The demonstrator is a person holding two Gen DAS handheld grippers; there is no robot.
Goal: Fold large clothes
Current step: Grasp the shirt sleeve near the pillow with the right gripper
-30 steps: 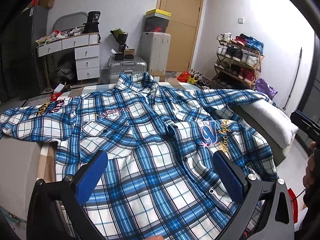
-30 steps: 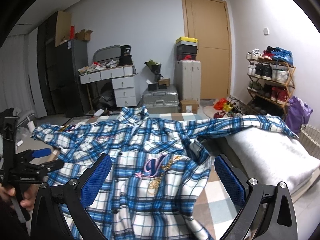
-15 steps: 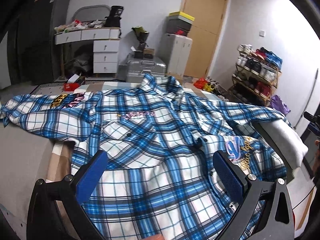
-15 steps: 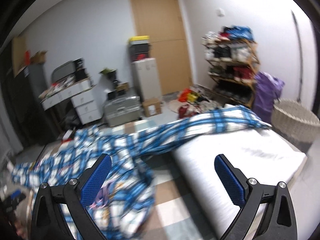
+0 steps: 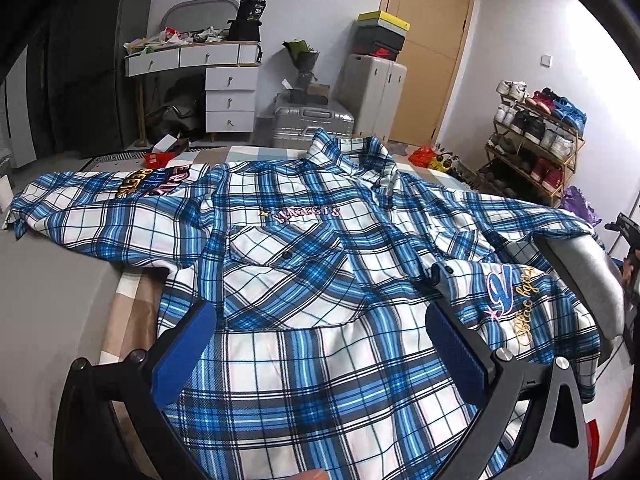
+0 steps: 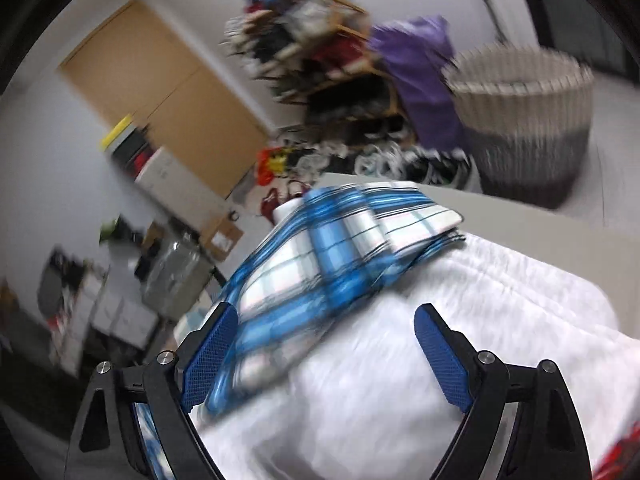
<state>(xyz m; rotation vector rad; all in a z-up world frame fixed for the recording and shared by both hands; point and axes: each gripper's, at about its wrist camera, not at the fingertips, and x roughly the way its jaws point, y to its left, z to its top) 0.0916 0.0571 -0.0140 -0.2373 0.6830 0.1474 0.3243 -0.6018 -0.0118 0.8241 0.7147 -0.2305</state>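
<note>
While the plaid shirt (image 5: 320, 280) lies spread, both hand-held grippers — left (image 5: 320, 352), right (image 6: 324, 356) — gape, right narrowing.

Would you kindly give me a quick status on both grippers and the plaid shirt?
Left gripper open above shirt hem, holding nothing. Right gripper jaws closing over the sleeve on the white pillow, not gripped yet. Plaid shirt spread flat, unfolded. Nothing in the way.

Black claws (image 5: 320, 344) — ribbed blue pads (image 5: 454, 350)

right wrist view is motion-blurred: blue-and-white plaid shirt sleeve (image 6: 344, 240), wooden shoe rack (image 6: 312, 40) and ribbed woven basket (image 6: 524, 120) smeared. shirt hem is cropped in the left view.
</note>
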